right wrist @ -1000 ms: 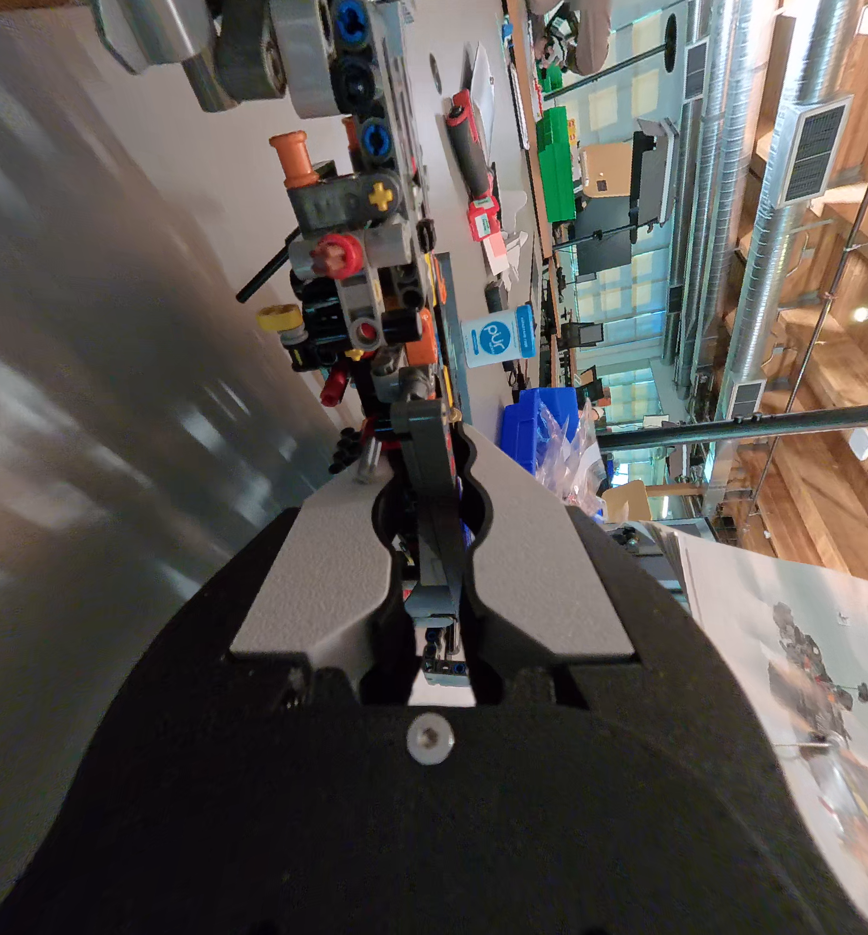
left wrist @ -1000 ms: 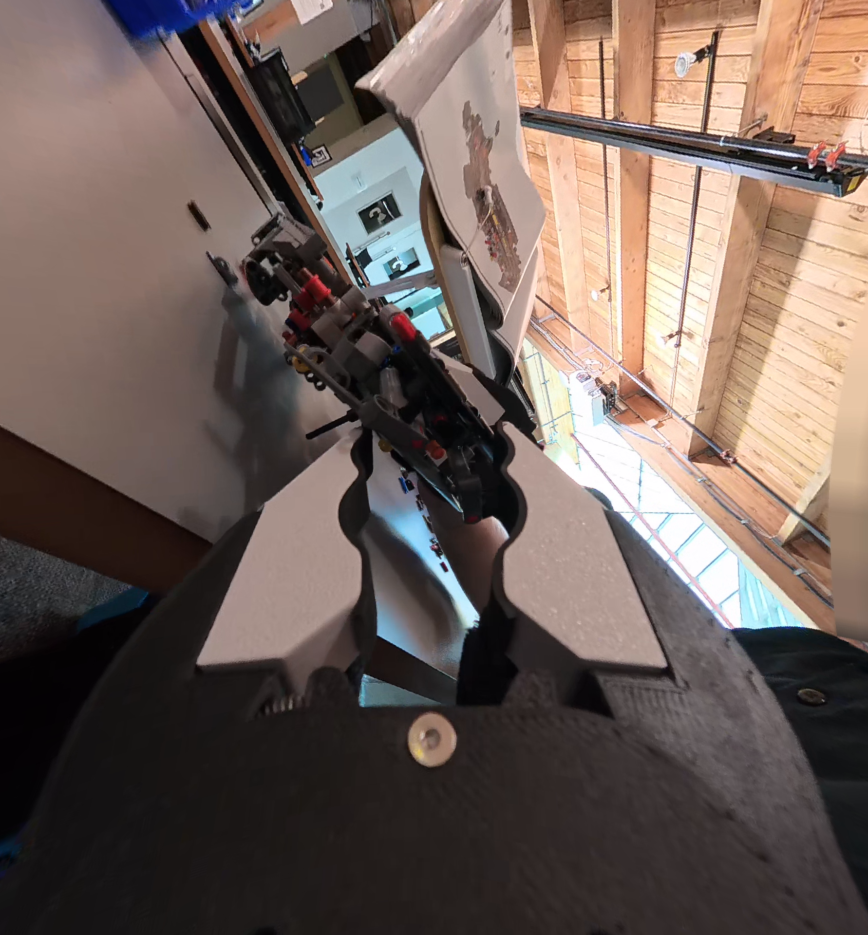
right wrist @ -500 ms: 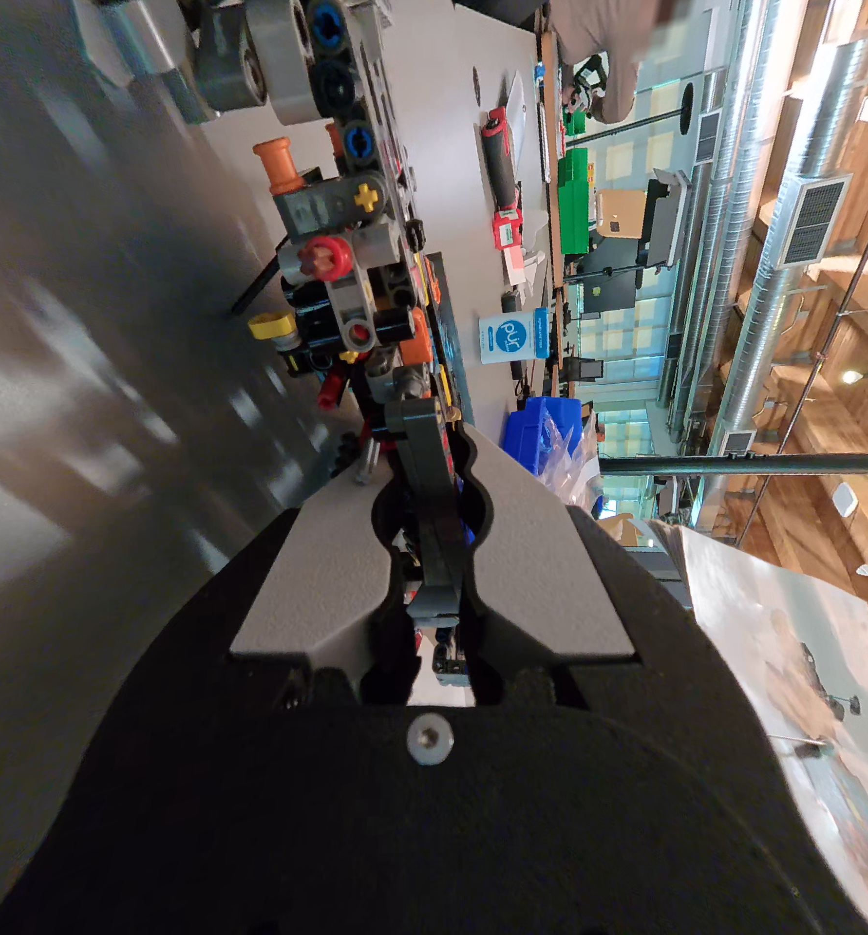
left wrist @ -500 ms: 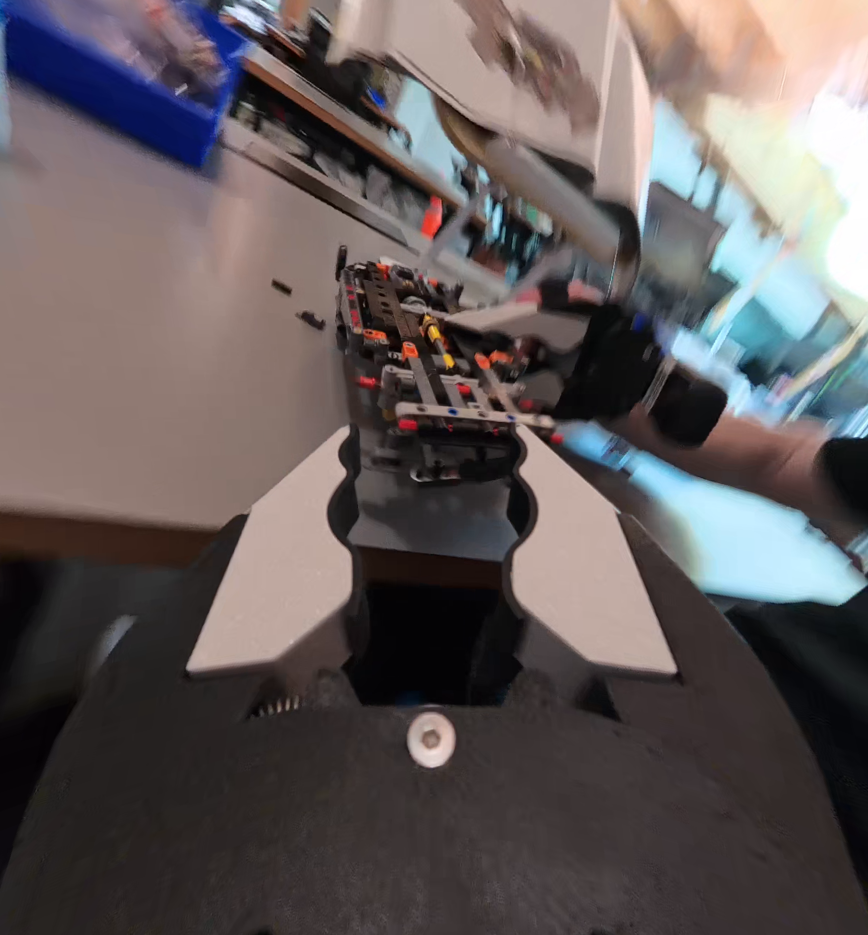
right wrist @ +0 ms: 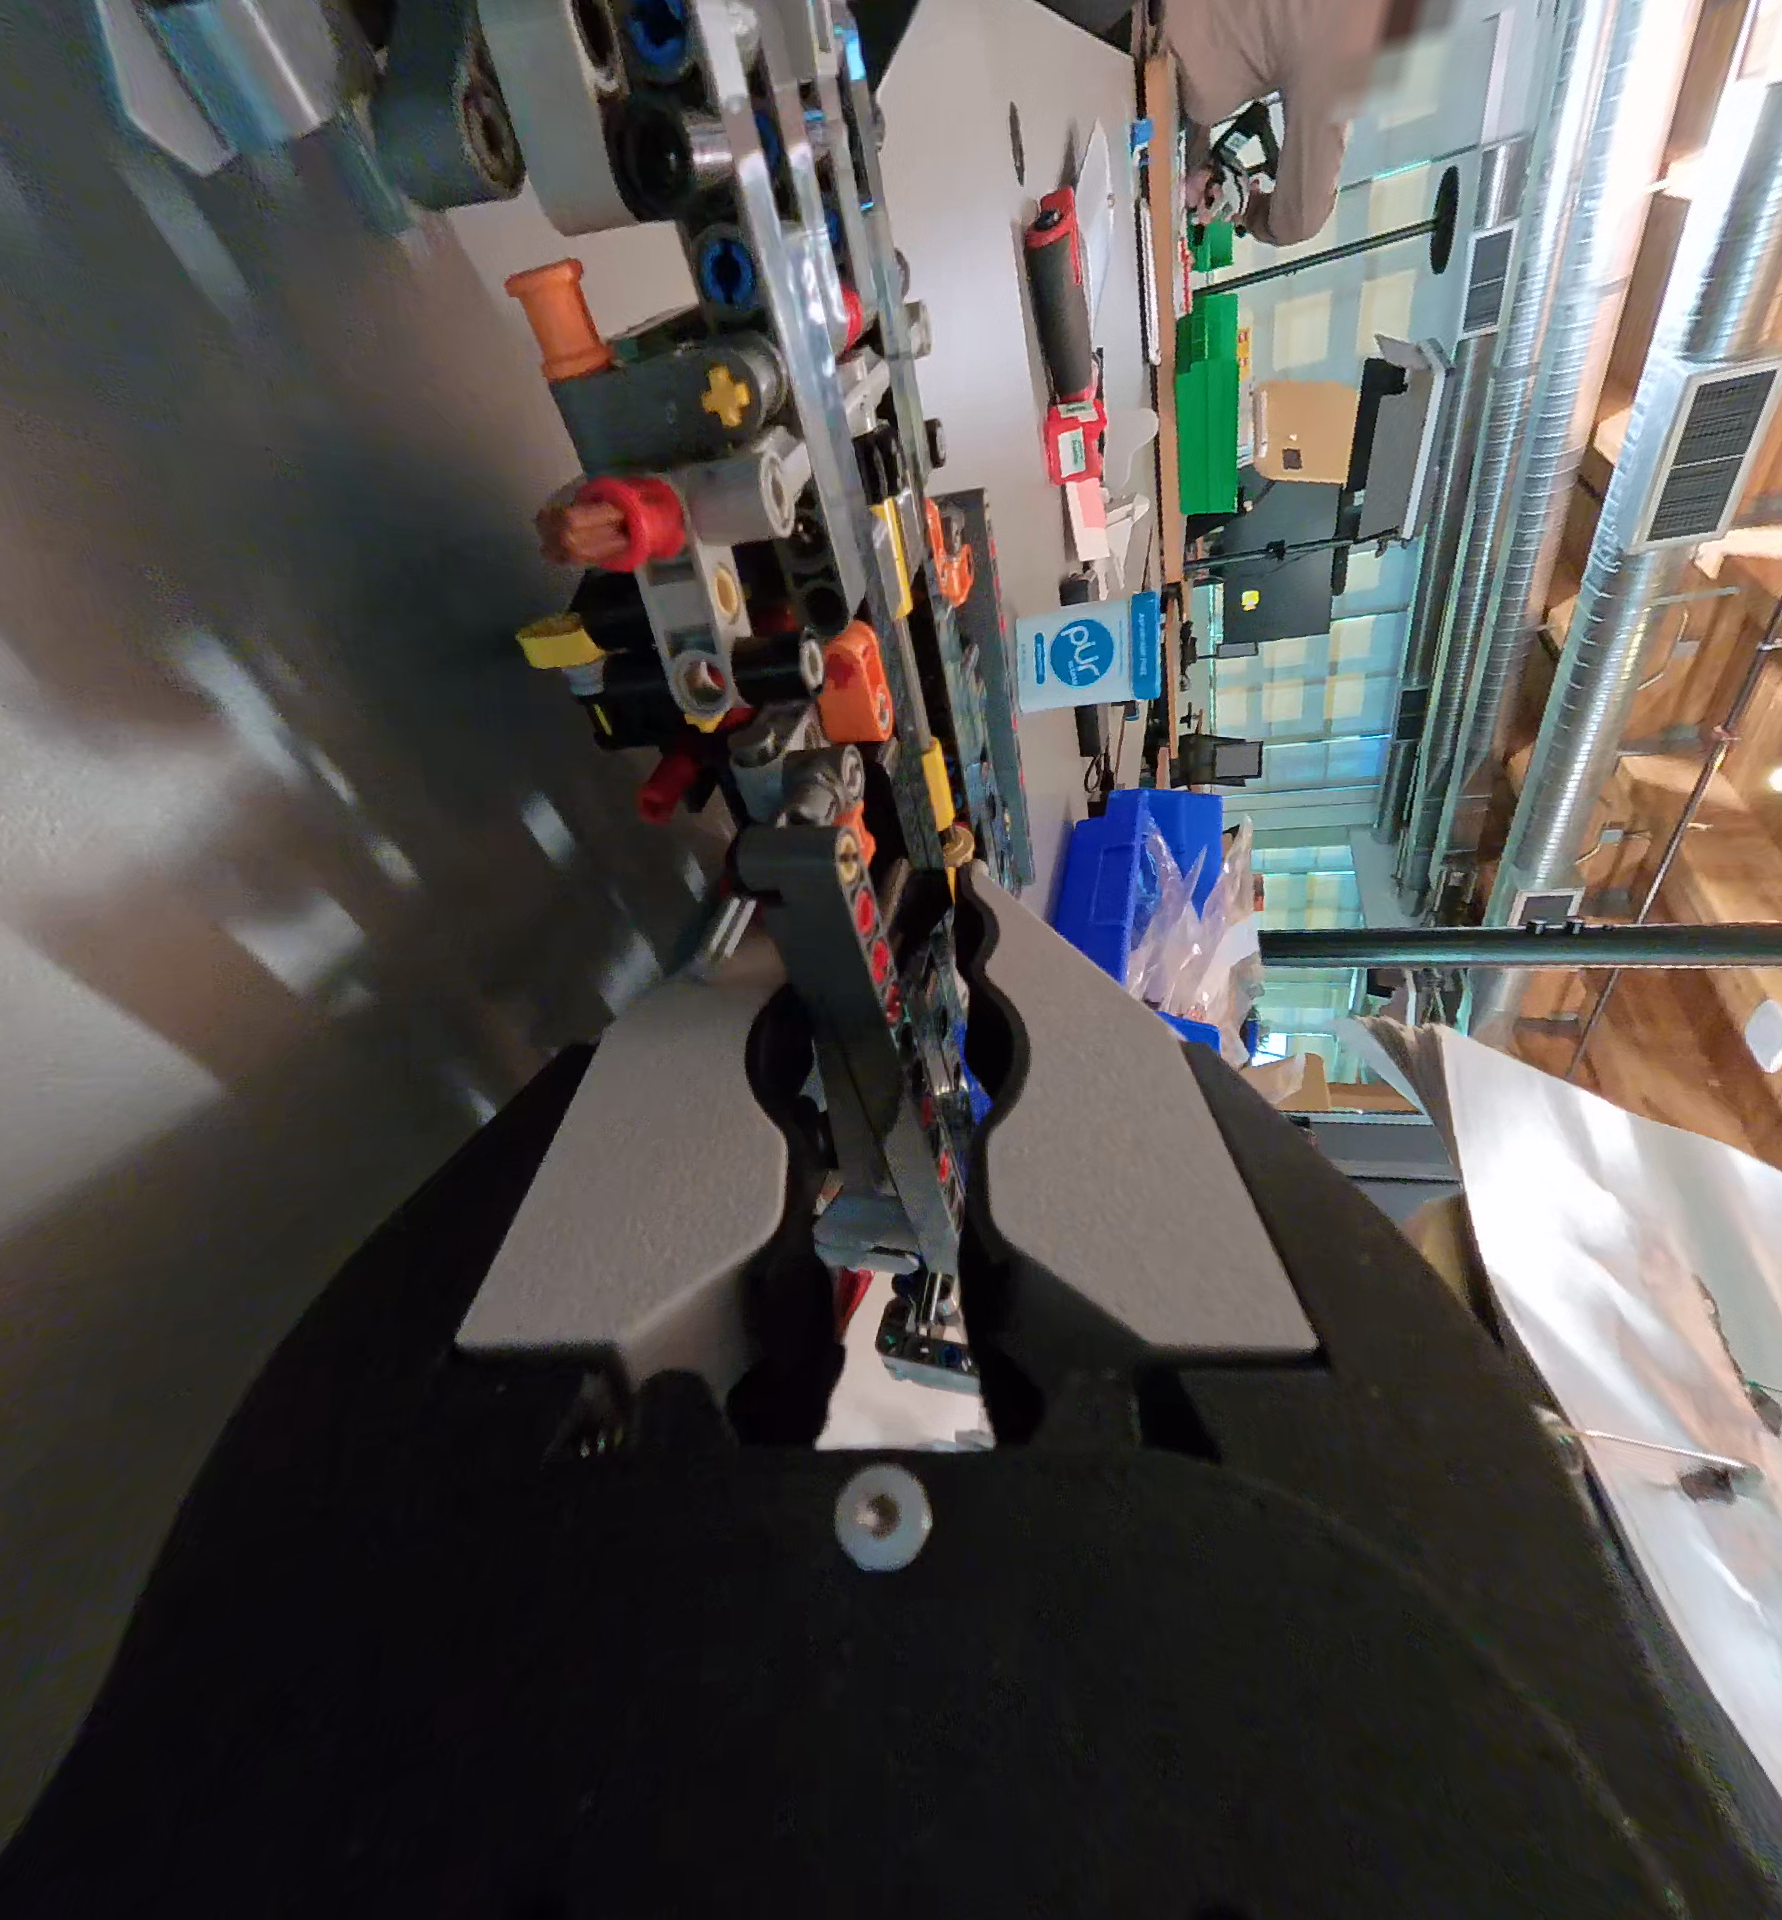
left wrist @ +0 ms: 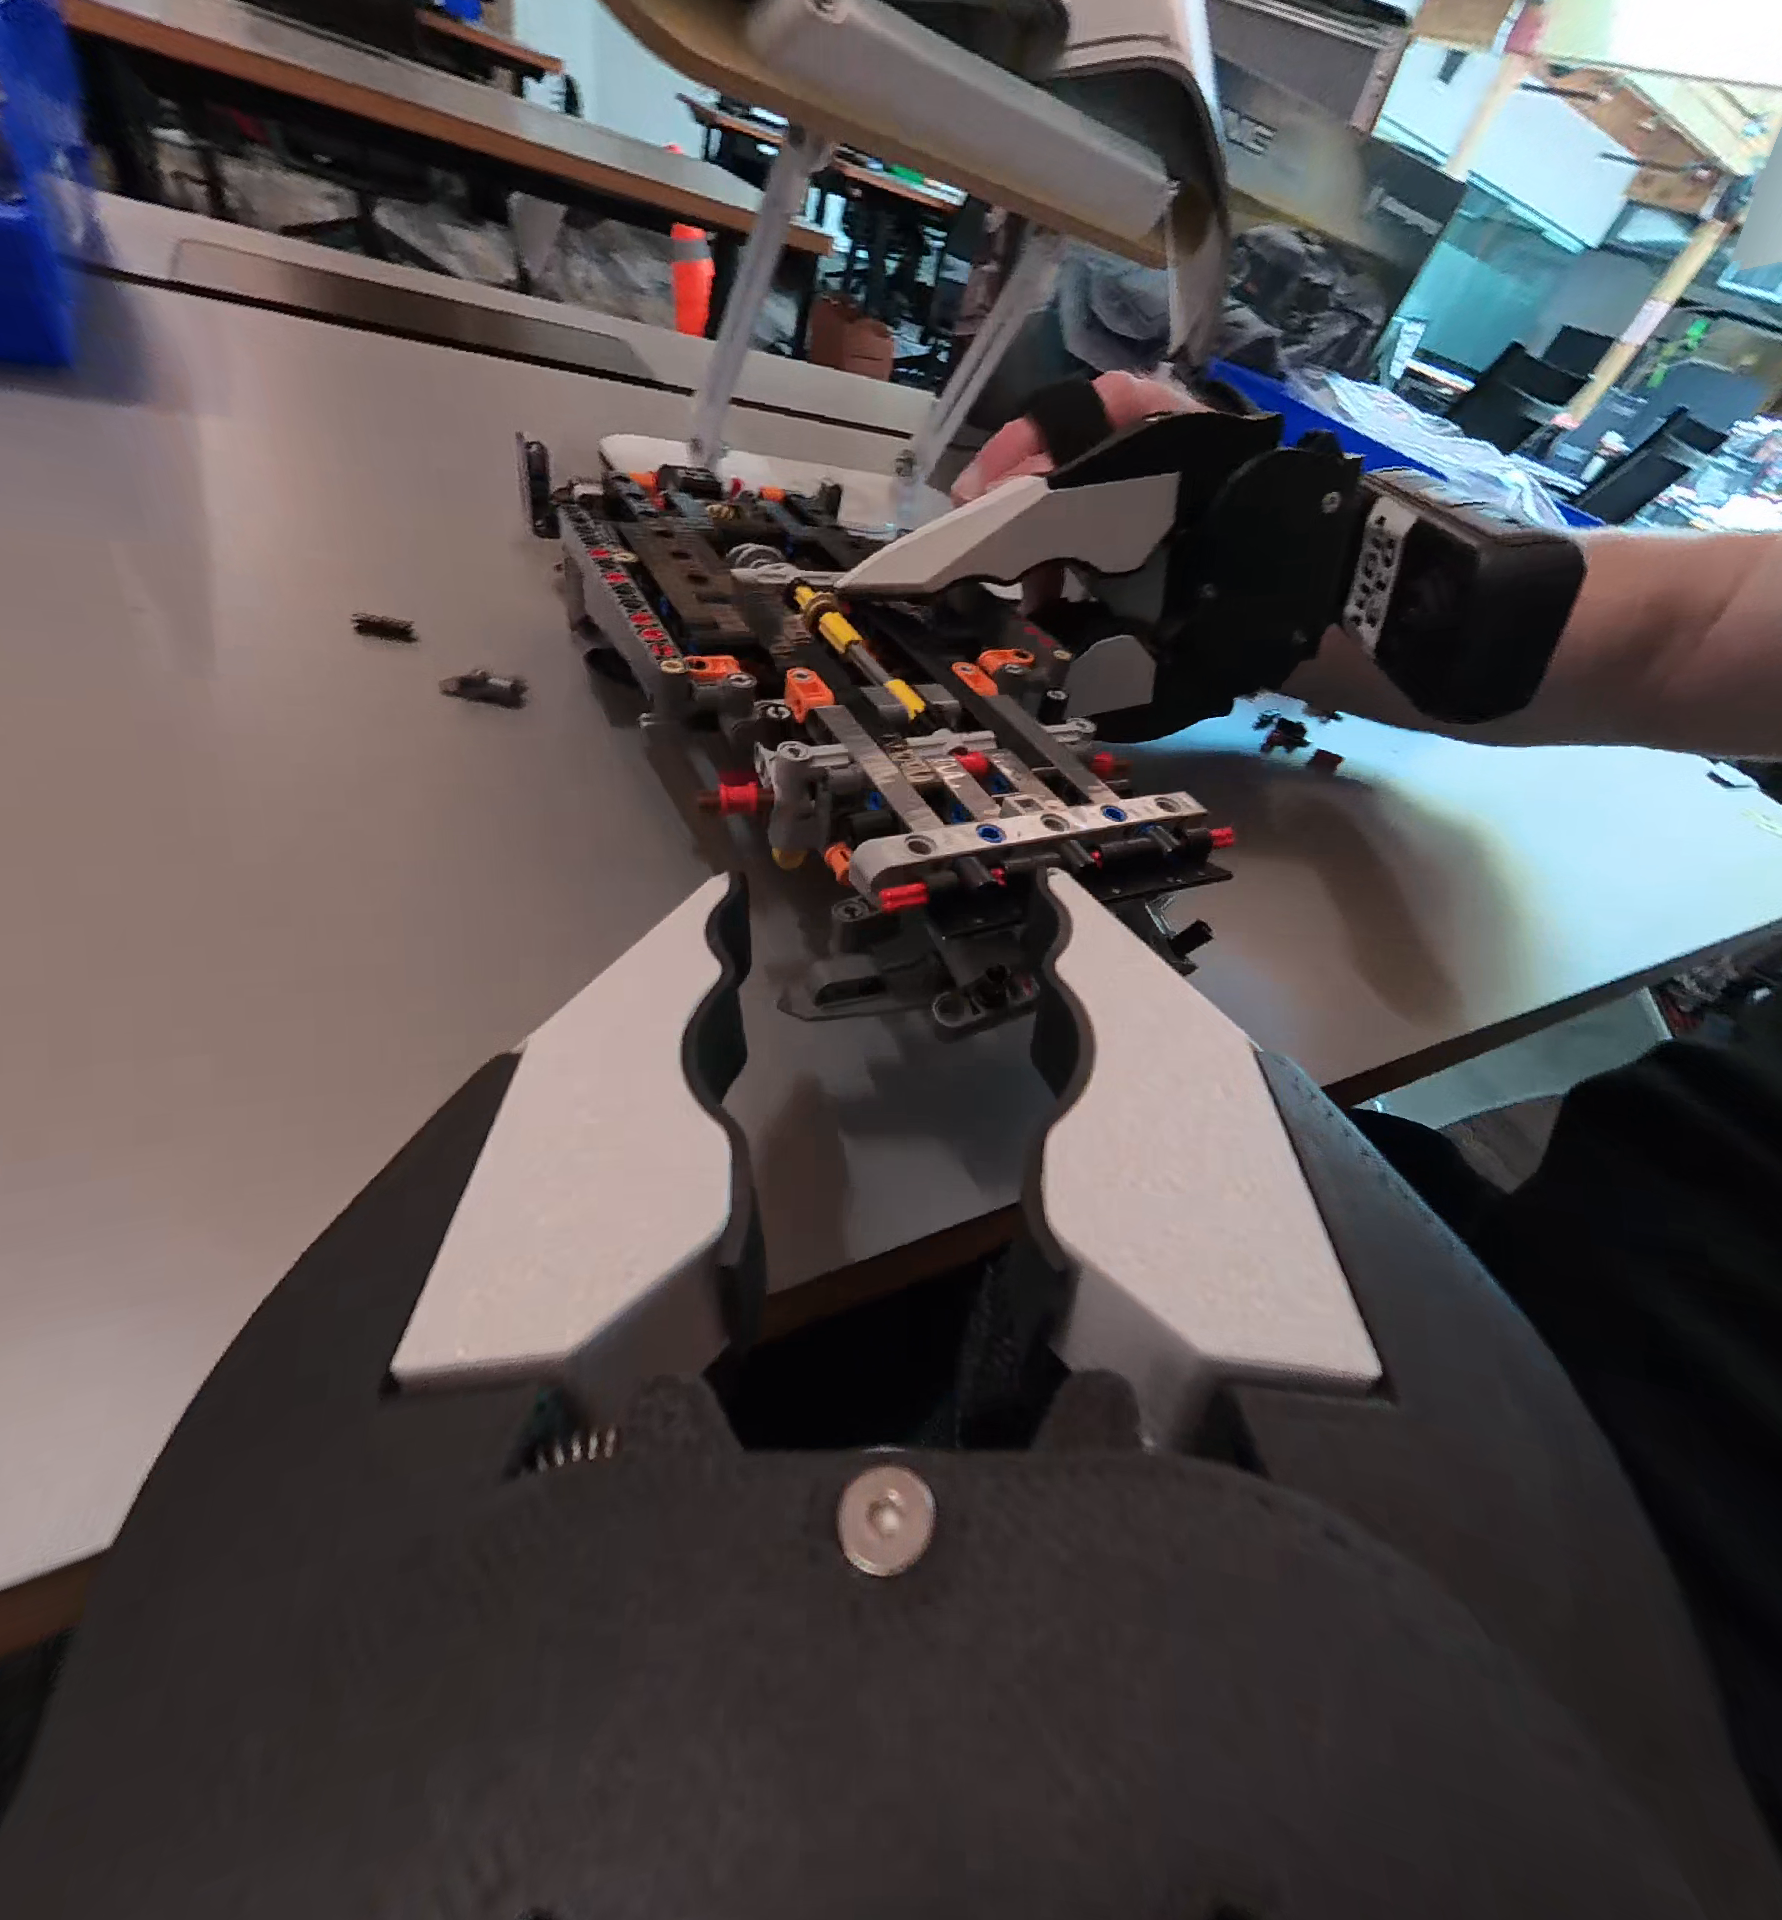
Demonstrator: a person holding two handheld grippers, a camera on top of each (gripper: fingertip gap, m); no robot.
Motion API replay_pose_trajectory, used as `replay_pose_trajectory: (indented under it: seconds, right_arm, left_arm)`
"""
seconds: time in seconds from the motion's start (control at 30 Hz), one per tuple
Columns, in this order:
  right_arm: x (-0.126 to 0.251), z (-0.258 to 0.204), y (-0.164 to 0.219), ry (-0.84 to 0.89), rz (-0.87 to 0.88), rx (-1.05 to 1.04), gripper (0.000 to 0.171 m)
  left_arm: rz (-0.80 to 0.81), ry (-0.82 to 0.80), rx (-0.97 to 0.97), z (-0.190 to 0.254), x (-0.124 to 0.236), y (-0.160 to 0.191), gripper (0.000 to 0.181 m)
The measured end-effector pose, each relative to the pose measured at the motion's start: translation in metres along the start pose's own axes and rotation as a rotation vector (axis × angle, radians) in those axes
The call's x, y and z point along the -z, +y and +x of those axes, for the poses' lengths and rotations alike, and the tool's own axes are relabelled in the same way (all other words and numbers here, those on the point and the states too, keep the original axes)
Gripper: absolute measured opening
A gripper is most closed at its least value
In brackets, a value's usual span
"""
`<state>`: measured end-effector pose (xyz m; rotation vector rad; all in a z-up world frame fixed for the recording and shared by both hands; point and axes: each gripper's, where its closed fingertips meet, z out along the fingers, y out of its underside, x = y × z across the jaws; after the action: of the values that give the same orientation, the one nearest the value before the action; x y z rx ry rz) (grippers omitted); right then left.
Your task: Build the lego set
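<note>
Left claw [left wrist: 892,925] wide, empty, just short of the lego chassis [left wrist: 866,717]; right claw [right wrist: 871,935] grips its side

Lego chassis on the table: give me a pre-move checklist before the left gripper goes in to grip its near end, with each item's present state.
1. Left gripper open, nothing between its fingers: ok.
2. Right gripper shut on the lego chassis side beam: ok.
3. Chassis near end lined up between the left fingers: ok.
4. Chassis lying flat on the table: cannot tell, its underside is hidden.
5. Loose pieces clear of the left gripper's path: ok, they lie off to the side.
</note>
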<state>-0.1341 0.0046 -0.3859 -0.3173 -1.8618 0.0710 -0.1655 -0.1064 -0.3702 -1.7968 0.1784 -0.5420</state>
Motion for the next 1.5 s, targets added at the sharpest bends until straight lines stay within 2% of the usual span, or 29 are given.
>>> replay_pose_trajectory:
  seconds: [0.33,0.57,0.73,0.77,0.8,0.83,0.93,1.1,1.17,1.23,1.27,1.3,1.43,1.5]
  right_arm:
    - [0.015,0.001,0.008,-0.008,-0.063,-0.024,0.043]
    - [0.030,-0.005,0.015,-0.064,-0.122,0.011,0.049]
    - [0.034,-0.005,0.016,-0.043,-0.152,0.062,0.051]
    - [0.034,-0.009,0.016,-0.064,-0.155,0.060,0.060]
    - [0.035,-0.014,0.019,-0.089,-0.171,0.056,0.075]
    - [0.034,-0.013,0.025,-0.077,-0.200,0.055,0.081]
    - [0.036,-0.010,0.038,-0.049,-0.235,0.062,0.080]
    - [0.056,-0.011,0.047,-0.062,-0.283,0.027,0.089]
    - [0.071,-0.011,0.054,-0.057,-0.336,-0.014,0.083]
    - [0.088,-0.015,0.053,-0.082,-0.374,-0.128,0.078]
    - [0.096,-0.017,0.051,-0.093,-0.388,-0.212,0.067]
    - [0.103,-0.021,0.047,-0.125,-0.395,-0.341,0.064]
    - [0.104,-0.036,0.003,-0.267,-0.257,-1.061,0.092]
    - [0.098,-0.026,-0.005,-0.262,-0.160,-1.347,0.088]
  left_arm:
    - [-0.007,0.040,-0.020,0.011,-0.008,-0.001,0.046]
    - [-0.014,0.092,-0.013,0.023,-0.013,0.000,0.045]
    - [-0.027,0.125,-0.044,0.035,-0.020,0.001,0.045]
    - [-0.024,0.127,-0.042,0.036,-0.021,0.001,0.045]
    - [-0.023,0.131,-0.039,0.037,-0.022,0.000,0.045]
    - [-0.026,0.136,-0.040,0.039,-0.023,0.001,0.046]
    - [-0.036,0.132,-0.050,0.041,-0.026,0.003,0.047]
    - [-0.037,0.128,-0.038,0.041,-0.028,0.002,0.048]
    - [-0.039,0.126,-0.043,0.042,-0.028,0.002,0.048]
    - [-0.031,0.137,-0.053,0.042,-0.025,0.001,0.048]
    - [-0.023,0.146,-0.056,0.042,-0.024,-0.002,0.048]
    - [-0.012,0.150,-0.060,0.041,-0.021,-0.005,0.048]
    - [-0.021,0.207,-0.099,0.037,-0.013,-0.011,0.051]
    - [-0.052,0.232,-0.096,0.034,-0.014,-0.007,0.052]
